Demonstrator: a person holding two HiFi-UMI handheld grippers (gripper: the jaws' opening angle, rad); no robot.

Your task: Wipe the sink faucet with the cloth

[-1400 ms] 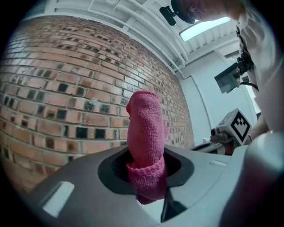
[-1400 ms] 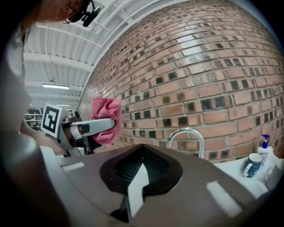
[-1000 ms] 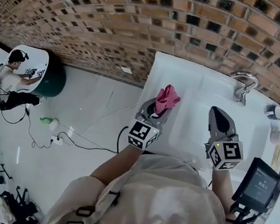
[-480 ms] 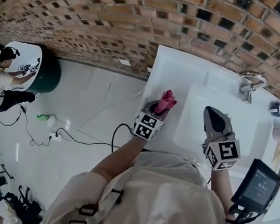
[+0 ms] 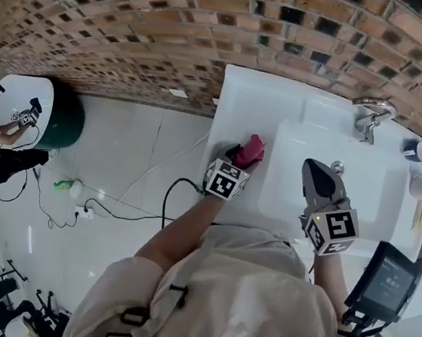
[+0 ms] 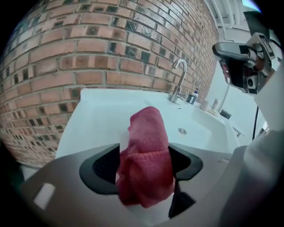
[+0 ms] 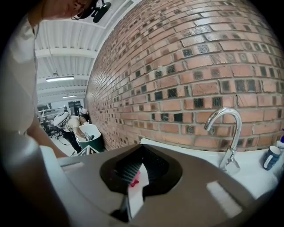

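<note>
Pink cloth (image 6: 146, 159) lies bunched on the flat left part of the sink (image 5: 241, 101), between the jaws of the left gripper (image 5: 236, 160). These jaws have just been opening and now stand wide. A strip of white shows between the left pad and the cloth, so I judge that the cloth is let go, not held. The right gripper (image 5: 311, 170) hangs over the basin (image 5: 367, 188) with its jaws closed to a thin slit and nothing in them. The faucet (image 5: 371, 118) stands at the far rim, well apart from the cloth. Whether it is wiped already, I cannot tell.

Some things could go wrong from here. The cloth touches the right pad, so if the left gripper draws back, a fold may catch and the cloth may be dragged off the sink to the floor (image 5: 133, 159). If the cloth is taken up again, the jaws may close on one loose fold only, and then it would slip out against the spout. A cup (image 7: 270, 157) stands near the faucet's foot, and a wide wipe could knock it over.

Only the left gripper view shows the gap at the pad; in the head view the marker cube (image 5: 225, 182) covers that place. Only the head view shows where the cloth lies on the sink, between the basin and the outer edge. The right gripper view shows best the cup near the faucet
</note>
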